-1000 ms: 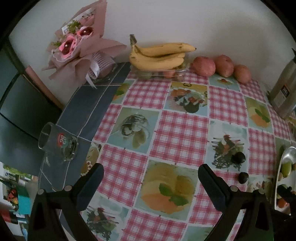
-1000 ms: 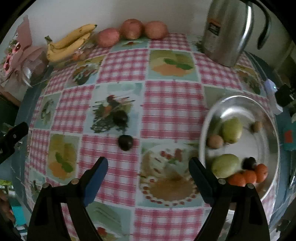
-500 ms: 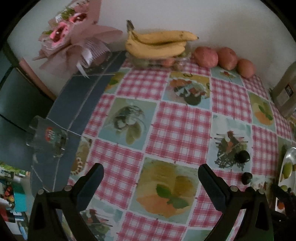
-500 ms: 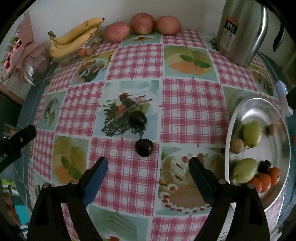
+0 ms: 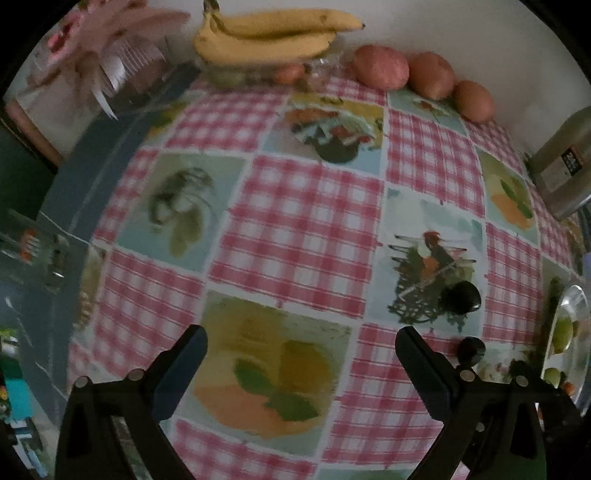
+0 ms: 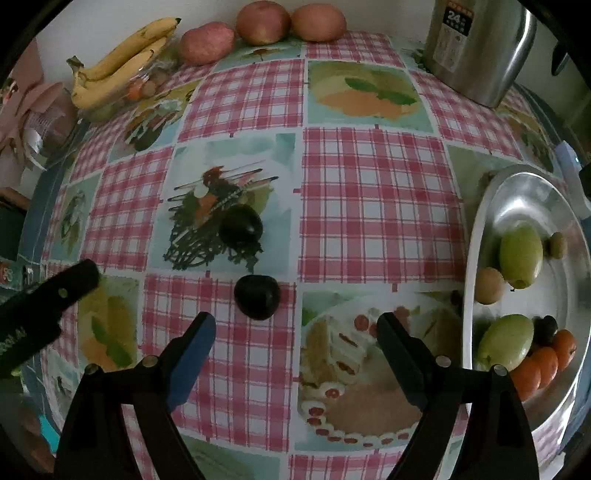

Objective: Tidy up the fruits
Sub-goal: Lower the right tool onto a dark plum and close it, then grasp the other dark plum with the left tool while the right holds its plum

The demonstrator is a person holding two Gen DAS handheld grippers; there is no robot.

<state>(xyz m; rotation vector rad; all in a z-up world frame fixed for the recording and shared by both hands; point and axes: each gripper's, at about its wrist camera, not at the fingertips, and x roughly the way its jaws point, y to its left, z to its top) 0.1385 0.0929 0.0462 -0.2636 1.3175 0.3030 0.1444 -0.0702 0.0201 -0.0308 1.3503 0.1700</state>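
Two dark plums lie on the checked tablecloth: a near plum (image 6: 256,301) just ahead and left of centre of my open, empty right gripper (image 6: 295,334), and a far plum (image 6: 241,226) behind it. Both show in the left wrist view, the far plum (image 5: 461,297) and the near plum (image 5: 471,349). My left gripper (image 5: 301,349) is open and empty over the cloth, left of the plums. A steel plate (image 6: 532,192) at the right holds green fruits (image 6: 521,256), small brown fruits and oranges (image 6: 543,363).
Bananas (image 6: 122,61) on a clear box and three red apples (image 6: 262,22) line the back wall. A steel kettle (image 6: 476,48) stands back right. A wrapped bouquet (image 5: 99,55) sits back left, a glass (image 5: 33,251) at the table's left edge.
Both grippers have moved forward and lower over the table. The plums now sit closer to the right gripper's fingers. Both stay open.
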